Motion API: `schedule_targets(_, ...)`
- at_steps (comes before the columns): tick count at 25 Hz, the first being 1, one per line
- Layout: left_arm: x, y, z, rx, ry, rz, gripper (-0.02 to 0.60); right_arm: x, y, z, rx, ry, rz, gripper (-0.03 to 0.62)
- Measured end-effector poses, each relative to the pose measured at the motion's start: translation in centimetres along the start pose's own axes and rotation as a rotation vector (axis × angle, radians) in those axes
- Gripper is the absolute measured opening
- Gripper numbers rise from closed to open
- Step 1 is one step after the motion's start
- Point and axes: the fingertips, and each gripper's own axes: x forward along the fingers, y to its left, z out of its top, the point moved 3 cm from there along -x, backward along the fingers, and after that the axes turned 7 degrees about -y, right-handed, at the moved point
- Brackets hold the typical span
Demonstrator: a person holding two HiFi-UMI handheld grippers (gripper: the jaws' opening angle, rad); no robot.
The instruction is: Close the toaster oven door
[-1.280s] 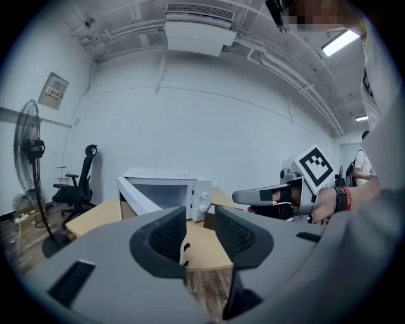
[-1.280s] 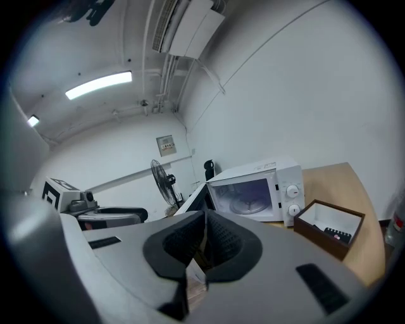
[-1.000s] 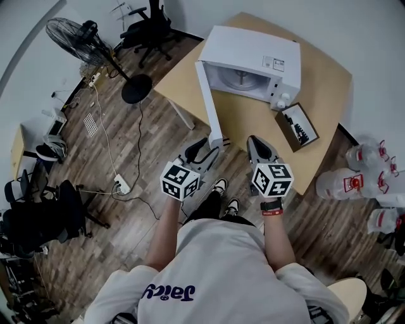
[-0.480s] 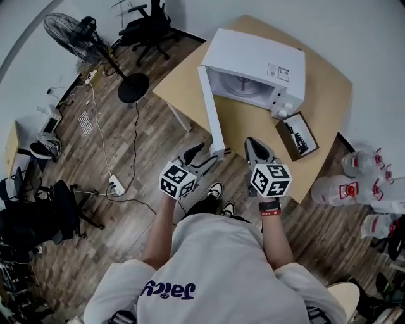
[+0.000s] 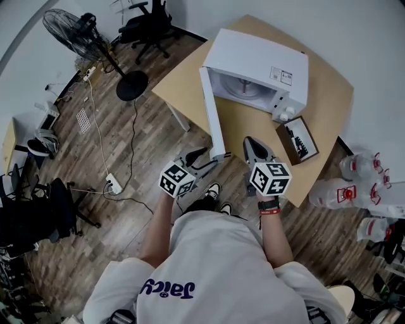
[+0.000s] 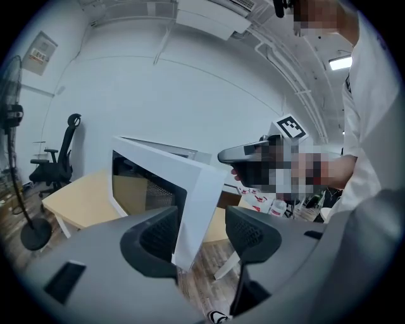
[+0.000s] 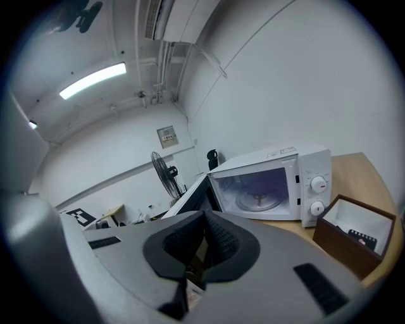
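A: Biggest first. What's ahead of the grippers?
B: 1 wooden table (image 5: 326, 95), straight ahead of both. On it 1 white oven (image 5: 259, 54), past the tips. Its door (image 5: 212, 111) stands wide open, hinged on the oven's left side. The free edge reaches back to the left gripper (image 5: 207, 155).
A: Gripping it?
B: No. Jaws spread wide, door's free edge btw them, pads not pressing on it. Right gripper (image 5: 253, 140) sits just right of that edge, jaws closed together, nothing in them.
A: Off the table?
B: 1 standing fan (image 5: 69, 28), far ahead-left of the left gripper. 2 black office chairs: 1 (image 5: 149, 19) ahead near the fan, 1 (image 5: 38, 218) well off to the left. Big water bottles (image 5: 335, 193) w/ red labels on the floor, right of the right gripper. No. unclear, some cut off at the view's edge.
A: Small stuff?
B: 1 open brown box (image 5: 297, 136) on the table, ahead-right of the right gripper, just beside the oven's knob side, black item inside. 1 power strip (image 5: 112, 185) on the floor, left of the left gripper. 2 knobs (image 7: 318, 184) on the oven front, 1 above the other.
A: Any writing?
B: 1 label (image 5: 283, 75) on the oven top, too small to read. 1 marker cube per gripper, black-white squares only.
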Motion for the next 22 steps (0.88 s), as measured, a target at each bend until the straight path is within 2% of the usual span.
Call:
schedule_targets(3, 0.3, 0.3, -0.2, -0.005, -0.005, 0.003, 0.244, 0.4, -0.1, -0.1, 0.002, 0.007, 0.007, 0.015)
schedule_targets(12, 0.8, -0.1, 0.2, 0.043, 0.002, -0.014, 0.159, 0.8, 0.6, -0.5, 0.009, 0.021, 0.039, 0.015)
schedule_targets(22, 1.5, -0.6, 0.3, 0.057, 0.008, 0.002, 0.14, 0.3, 0.9, -0.6, 0.009, 0.017, 0.044, 0.015)
